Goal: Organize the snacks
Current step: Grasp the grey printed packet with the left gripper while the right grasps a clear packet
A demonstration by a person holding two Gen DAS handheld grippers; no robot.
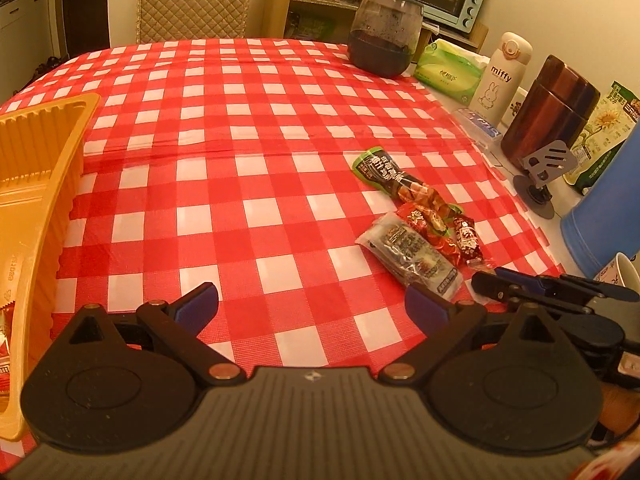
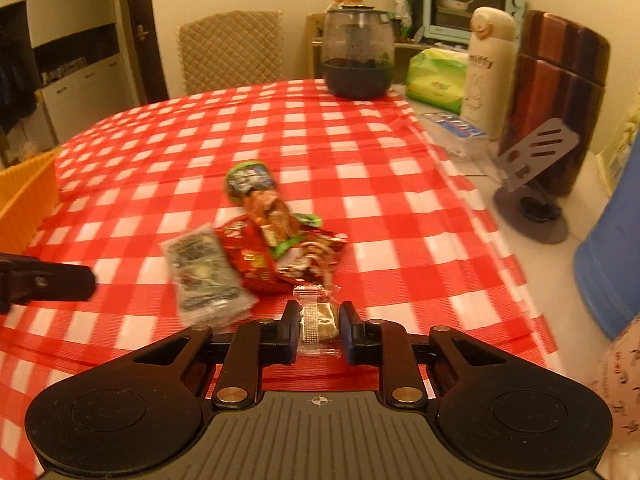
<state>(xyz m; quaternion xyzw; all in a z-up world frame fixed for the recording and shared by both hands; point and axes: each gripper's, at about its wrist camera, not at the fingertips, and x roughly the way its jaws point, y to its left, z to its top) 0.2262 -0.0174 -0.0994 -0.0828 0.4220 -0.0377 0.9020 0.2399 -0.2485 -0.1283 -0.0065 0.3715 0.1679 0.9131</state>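
Snacks in crinkly wrappers sit heaped on our red-and-white checked bench (image 1: 240, 128), and one is pinched in the right gripper (image 2: 319, 330).

We see the right jaws pressed on a small clear-wrapped brown snack bar (image 2: 318, 320), just in front of the pile: a green-ended long packet (image 1: 394, 178), a red foil packet (image 1: 426, 230), a small dark-red packet (image 1: 468, 240) and a silvery clear packet (image 1: 412, 256), touching and overlapping. Our left gripper (image 1: 312, 306) hovers with jaws spread wide and nothing between them. At the left edge stands a ribbed orange plastic tray (image 1: 36, 184); something red-wrapped (image 1: 4, 356) shows in its near compartment, though we cannot tell what. At the far end, a smoky glass jar (image 1: 384, 32) holds dark contents in its lower part.
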